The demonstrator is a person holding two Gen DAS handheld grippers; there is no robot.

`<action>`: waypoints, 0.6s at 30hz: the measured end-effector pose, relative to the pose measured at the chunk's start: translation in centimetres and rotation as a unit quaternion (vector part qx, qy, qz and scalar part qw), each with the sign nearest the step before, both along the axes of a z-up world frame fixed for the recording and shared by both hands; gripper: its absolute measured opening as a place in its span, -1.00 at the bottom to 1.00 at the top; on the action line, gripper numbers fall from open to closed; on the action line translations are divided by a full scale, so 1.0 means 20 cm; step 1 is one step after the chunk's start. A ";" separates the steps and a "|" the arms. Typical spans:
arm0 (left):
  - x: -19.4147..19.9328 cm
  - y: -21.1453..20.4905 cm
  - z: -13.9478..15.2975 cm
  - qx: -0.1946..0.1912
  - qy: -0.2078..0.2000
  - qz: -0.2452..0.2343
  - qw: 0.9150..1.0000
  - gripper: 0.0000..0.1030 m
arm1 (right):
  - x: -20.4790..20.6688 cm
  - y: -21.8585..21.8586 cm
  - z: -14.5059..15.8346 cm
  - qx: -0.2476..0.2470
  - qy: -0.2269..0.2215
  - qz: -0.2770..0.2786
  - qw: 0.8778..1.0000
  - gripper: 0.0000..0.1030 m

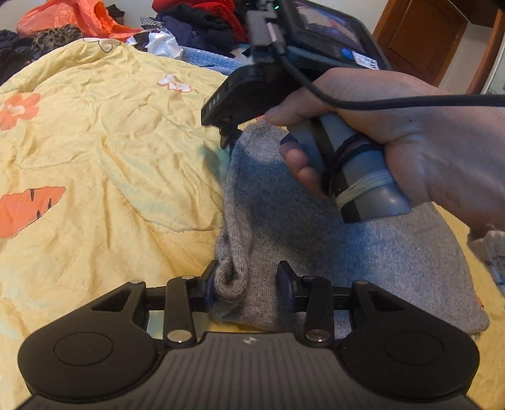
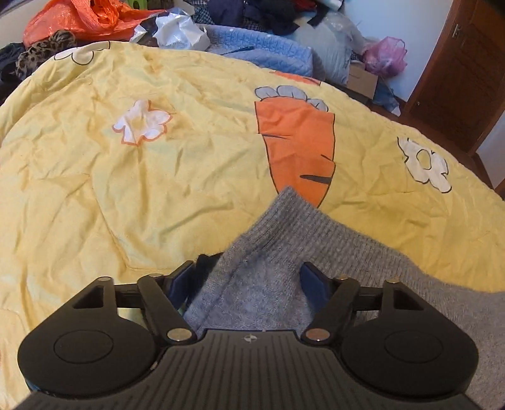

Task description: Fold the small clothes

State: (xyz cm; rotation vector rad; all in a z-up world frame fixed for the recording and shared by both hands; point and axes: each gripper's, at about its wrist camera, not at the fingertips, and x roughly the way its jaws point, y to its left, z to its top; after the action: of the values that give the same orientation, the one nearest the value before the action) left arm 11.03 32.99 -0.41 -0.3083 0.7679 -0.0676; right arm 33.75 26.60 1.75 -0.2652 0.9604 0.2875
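At the far left of the bed an orange plastic bag [image 2: 79,19] lies crumpled beside a leopard-print cloth [image 2: 44,47], with a heap of dark clothes [image 1: 202,22] further right along the far edge and a blue knitted blanket [image 2: 258,47] just in front of it. A yellow quilt [image 1: 94,142] printed with carrots and white flowers covers the bed and fills the left and middle of both views. On its near right part lies the grey knit garment [image 1: 315,246], spread mostly flat, its left edge bunched into a rolled fold. The left claw [image 1: 247,282] sits low over that near left edge, its jaws partly apart; the rolled fold touches the left pad, while the right pad stands clear on the flat cloth, so nothing is clamped. To the right and further off, a hand [image 1: 410,138] grips the handle of the right claw [image 2: 249,280], a black cable running from it to the right. In the right wrist view a ribbed corner of the grey garment lies between that claw's jaws, which stand wide; the cloth fills the gap, but I cannot tell whether the pads press on it. At the far right stand a pink bag [image 2: 385,56] and a brown wooden door [image 2: 457,72].
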 end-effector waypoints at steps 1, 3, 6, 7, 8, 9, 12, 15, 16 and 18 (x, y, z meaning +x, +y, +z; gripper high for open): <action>0.00 0.00 0.00 -0.002 0.001 -0.002 1.000 -0.29 | 0.00 -0.01 0.00 0.005 -0.001 -0.003 1.000 0.20; 0.01 0.01 0.00 -0.006 0.002 -0.002 1.000 -0.46 | -0.01 -0.03 0.01 0.005 -0.006 -0.008 1.000 -0.15; 0.01 0.03 0.00 -0.015 0.004 0.002 1.000 -0.63 | -0.02 -0.06 0.03 0.009 -0.006 -0.013 1.000 -0.45; 0.01 0.03 0.00 -0.017 0.004 0.002 1.000 -0.66 | -0.02 -0.07 0.04 0.013 -0.007 -0.015 1.000 -0.51; 0.01 0.03 0.00 -0.017 0.003 0.004 1.000 -0.67 | -0.03 -0.08 0.04 0.013 -0.009 -0.013 1.000 -0.53; 0.01 0.03 0.00 -0.017 0.004 0.002 1.000 -0.70 | -0.03 -0.08 0.03 0.013 -0.012 -0.009 1.000 -0.54; 0.01 0.02 0.02 -0.013 0.001 -0.004 1.000 -0.76 | -0.05 -0.08 0.03 0.011 -0.021 0.001 1.000 -0.59; 0.01 0.01 0.03 -0.015 -0.003 -0.007 1.000 -0.78 | -0.05 -0.11 0.05 0.031 -0.019 0.005 0.999 -0.61; 0.01 0.00 0.03 -0.014 -0.006 -0.007 1.000 -0.78 | -0.04 -0.13 0.07 0.040 -0.016 0.004 0.999 -0.62; 0.01 -0.01 0.05 -0.013 -0.012 -0.011 1.000 -0.78 | -0.03 -0.15 0.09 0.047 -0.017 0.008 0.999 -0.63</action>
State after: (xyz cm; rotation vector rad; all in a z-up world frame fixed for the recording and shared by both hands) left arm 11.18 32.81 0.55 -0.3226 0.7473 -0.1009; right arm 33.06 23.60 3.52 -0.1920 0.9084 0.3402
